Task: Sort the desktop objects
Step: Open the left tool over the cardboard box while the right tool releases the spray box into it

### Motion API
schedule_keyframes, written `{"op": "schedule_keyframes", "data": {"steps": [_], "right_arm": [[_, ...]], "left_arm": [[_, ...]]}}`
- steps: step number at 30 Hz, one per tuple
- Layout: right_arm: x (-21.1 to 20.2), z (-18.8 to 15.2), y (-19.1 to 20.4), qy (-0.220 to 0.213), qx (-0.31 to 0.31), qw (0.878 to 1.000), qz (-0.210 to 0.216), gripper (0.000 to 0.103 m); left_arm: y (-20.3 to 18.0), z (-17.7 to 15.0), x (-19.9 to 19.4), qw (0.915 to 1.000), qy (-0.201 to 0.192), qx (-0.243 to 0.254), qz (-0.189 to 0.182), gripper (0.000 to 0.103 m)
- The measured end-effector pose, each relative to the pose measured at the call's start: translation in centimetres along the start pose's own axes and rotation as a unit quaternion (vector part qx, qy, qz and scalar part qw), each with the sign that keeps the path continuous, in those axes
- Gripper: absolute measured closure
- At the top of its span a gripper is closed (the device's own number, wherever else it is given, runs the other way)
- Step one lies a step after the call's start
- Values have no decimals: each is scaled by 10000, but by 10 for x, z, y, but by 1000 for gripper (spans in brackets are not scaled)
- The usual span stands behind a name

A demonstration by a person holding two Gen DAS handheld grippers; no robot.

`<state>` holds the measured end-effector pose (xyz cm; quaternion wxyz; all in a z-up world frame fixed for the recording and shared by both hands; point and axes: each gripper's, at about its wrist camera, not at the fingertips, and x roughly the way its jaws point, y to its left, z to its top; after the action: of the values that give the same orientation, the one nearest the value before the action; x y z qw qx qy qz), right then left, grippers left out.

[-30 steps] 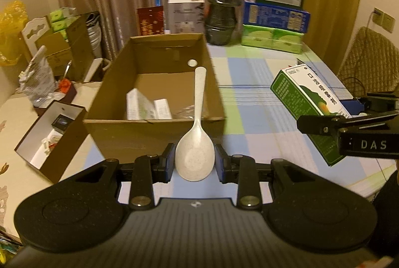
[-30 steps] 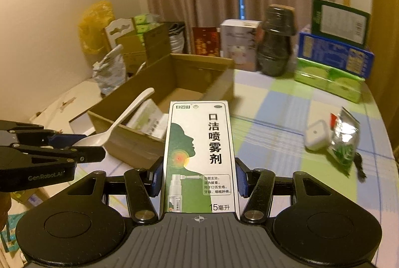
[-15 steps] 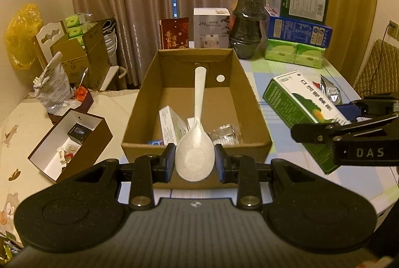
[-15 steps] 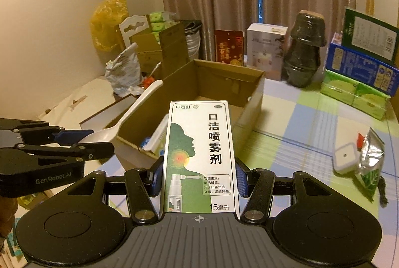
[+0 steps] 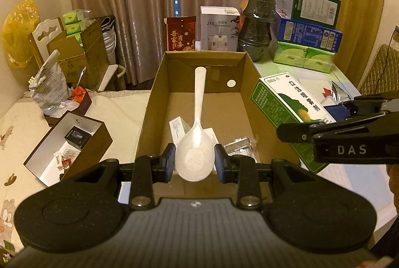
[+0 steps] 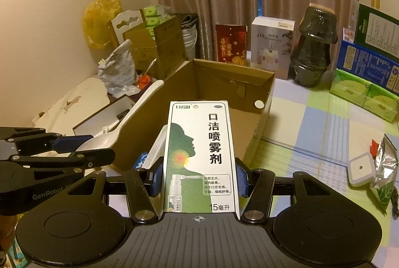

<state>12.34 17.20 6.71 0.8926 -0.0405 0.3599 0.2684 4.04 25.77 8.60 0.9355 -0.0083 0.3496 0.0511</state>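
While the left gripper (image 5: 194, 163) clamps a white spoon (image 5: 195, 143), the right gripper (image 6: 198, 179) clamps a spray box (image 6: 199, 156).

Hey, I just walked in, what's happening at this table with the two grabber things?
A person is sorting desk clutter with a handheld tool in each hand. The left tool is clamped on the bowl of a white spoon, its handle pointing out over the open cardboard box. The right tool grips a green and white mouth spray carton beside the box's near corner. The box already holds a few small packets. Neither item has been dropped in yet.
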Motion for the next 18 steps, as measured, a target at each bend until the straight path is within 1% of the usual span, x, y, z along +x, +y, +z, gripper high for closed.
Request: {"op": "schedule_keyframes", "data": {"steps": [8, 18], "right_arm": [[25, 9, -6, 121, 88, 9999, -49, 51], [47, 22, -20, 116, 420, 9990, -36, 50]], "left_arm": [[10, 12, 25, 9999, 87, -31, -53, 75], [14, 23, 57, 9997, 134, -88, -188, 75]]}}
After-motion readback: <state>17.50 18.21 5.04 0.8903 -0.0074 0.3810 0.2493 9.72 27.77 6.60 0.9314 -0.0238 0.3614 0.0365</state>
